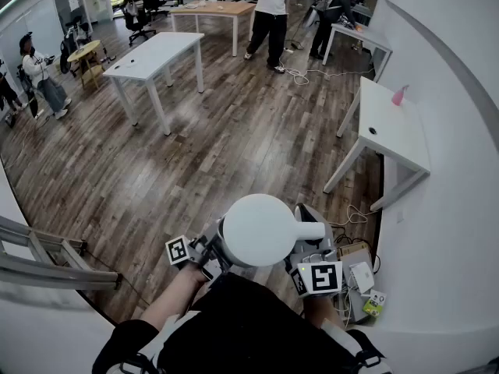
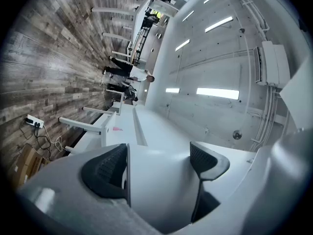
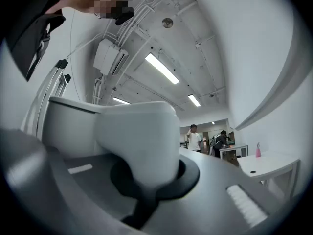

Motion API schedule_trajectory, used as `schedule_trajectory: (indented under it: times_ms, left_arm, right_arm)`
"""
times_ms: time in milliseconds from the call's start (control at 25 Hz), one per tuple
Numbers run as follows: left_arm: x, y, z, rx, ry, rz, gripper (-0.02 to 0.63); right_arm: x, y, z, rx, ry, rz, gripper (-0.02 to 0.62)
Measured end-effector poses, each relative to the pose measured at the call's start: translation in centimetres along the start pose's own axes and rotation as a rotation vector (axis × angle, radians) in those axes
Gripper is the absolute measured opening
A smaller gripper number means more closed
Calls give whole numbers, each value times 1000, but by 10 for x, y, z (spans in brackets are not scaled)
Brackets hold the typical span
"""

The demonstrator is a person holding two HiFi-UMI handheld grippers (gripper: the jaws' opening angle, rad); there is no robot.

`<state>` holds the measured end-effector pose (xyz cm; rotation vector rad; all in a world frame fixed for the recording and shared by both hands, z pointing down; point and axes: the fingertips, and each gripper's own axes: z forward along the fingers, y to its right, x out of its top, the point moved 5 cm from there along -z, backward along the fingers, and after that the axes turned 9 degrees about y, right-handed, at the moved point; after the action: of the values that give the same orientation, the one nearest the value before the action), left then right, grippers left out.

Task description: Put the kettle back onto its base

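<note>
While the kettle [image 1: 257, 228] is held above the floor [image 1: 234, 146], support is shared for balance; left gripper [image 2: 159, 161] jaws are clamped on its white body, right gripper [image 3: 146, 180] jaws on what is judged its handle (base not visible).

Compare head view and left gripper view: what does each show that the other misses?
Head view only: the kettle whole from above, and the right claw at its handle side. Left gripper view only: the left claw with both jaws against the kettle's white body, ceiling lights, wall air conditioner. Both: kettle, wood floor, the desk with the pink bottle, the standing person in a white shirt.
</note>
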<state>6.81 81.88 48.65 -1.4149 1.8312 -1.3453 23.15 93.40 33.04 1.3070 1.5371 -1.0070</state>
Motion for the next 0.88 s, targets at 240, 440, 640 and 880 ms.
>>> schedule_trajectory:
  times_ms: [240, 440, 640, 880]
  left_arm:
    - [-1, -3, 7, -6, 3, 8, 413]
    - [-12, -7, 9, -12, 4, -2, 413]
    - [-29, -13, 5, -11, 16, -2, 413]
    - [-35, -17, 2, -7, 47, 28, 413]
  right_arm:
    - [0, 8, 3, 16, 4, 2, 3]
    - [2, 14, -5, 22, -4, -6, 3]
    - [3, 23, -18, 46, -5, 1, 3]
    - [-3, 30, -21, 96, -7, 33, 3]
